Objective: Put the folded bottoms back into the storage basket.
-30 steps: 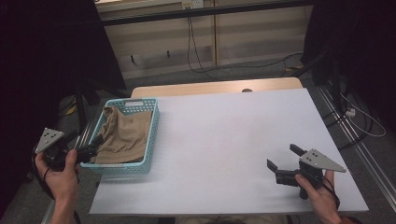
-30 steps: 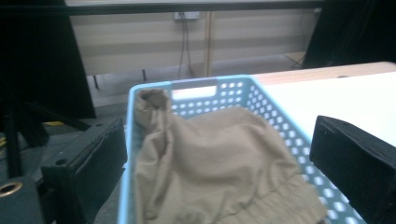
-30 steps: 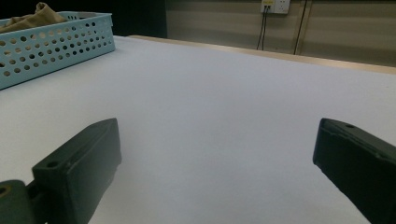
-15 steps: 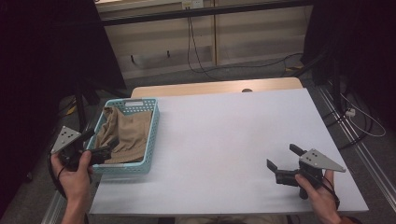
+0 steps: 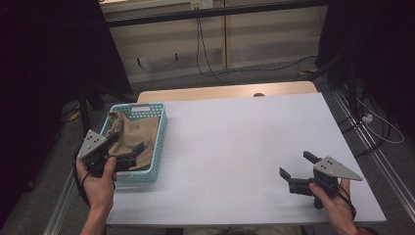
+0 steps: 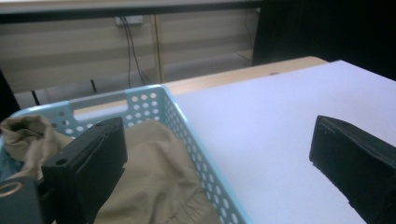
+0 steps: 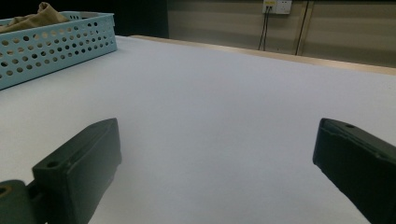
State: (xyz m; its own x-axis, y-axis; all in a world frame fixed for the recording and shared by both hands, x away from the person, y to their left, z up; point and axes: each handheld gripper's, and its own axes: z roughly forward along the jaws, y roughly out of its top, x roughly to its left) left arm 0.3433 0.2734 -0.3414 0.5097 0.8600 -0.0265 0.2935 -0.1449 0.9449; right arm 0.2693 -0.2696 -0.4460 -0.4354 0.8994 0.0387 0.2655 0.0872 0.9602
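A light blue perforated basket sits at the left of the white table and holds a crumpled tan cloth. My left gripper hovers open over the basket's near end. In the left gripper view, my left gripper has one jaw above the cloth and the other past the basket's wall, over the table. My right gripper rests open near the table's front right, nothing between its fingers. The right gripper view has my right gripper facing the distant basket and cloth.
A wooden strip runs along the table's far edge. Beyond it are a wall with hanging cables and dark curtains on both sides. Metal rails run on the floor at right.
My left gripper has moved right and forward, from outside the basket's left side to above its near end. The right gripper has stayed put.
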